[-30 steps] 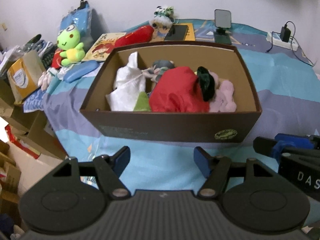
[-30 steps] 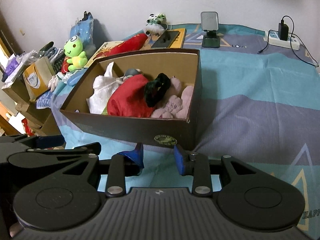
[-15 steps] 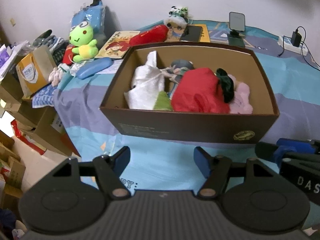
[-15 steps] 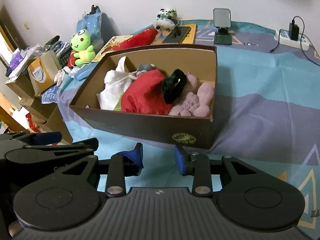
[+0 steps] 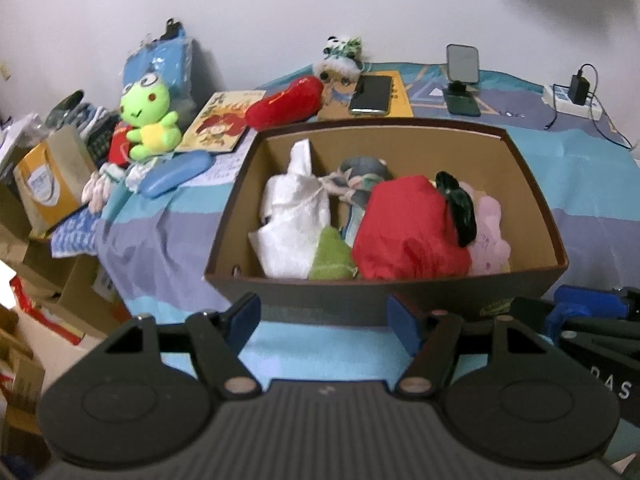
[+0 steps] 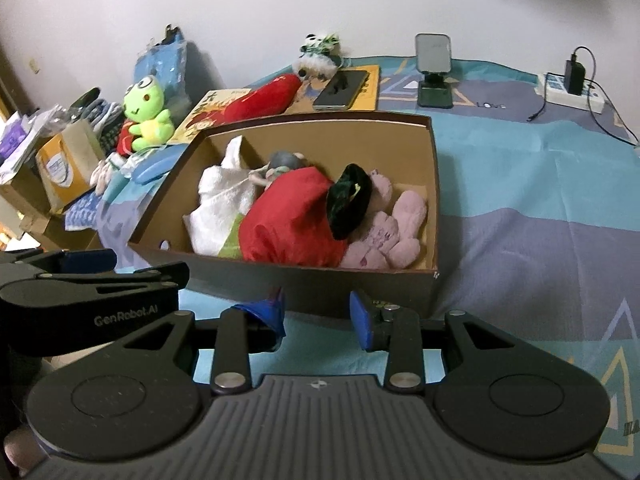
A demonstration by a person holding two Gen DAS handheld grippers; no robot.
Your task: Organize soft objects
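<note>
A brown cardboard box [image 5: 532,200] [image 6: 434,184] sits on the blue and purple bedspread. It holds a white cloth [image 5: 292,216] [image 6: 218,200], a red soft toy [image 5: 408,228] [image 6: 292,220], a dark green plush piece [image 5: 458,208] [image 6: 348,200], a pink plush [image 5: 490,236] [image 6: 392,228] and a grey one [image 5: 362,168]. A green frog plush [image 5: 146,120] [image 6: 144,112] and a red plush [image 5: 284,100] [image 6: 260,96] lie outside, behind and left. My left gripper [image 5: 324,316] and right gripper [image 6: 316,312] are both open and empty, in front of the box's near wall.
Books [image 5: 220,124], a phone [image 5: 370,94], a phone on a stand [image 5: 462,76] and a power strip with charger [image 5: 572,98] lie at the back. A panda toy [image 6: 318,54] sits by the wall. Bags and cartons [image 5: 48,184] stand off the bed's left edge.
Both grippers have lifted and shifted left, so the box sits lower and further right in both views. Both stay open and empty; the box contents have not moved.
</note>
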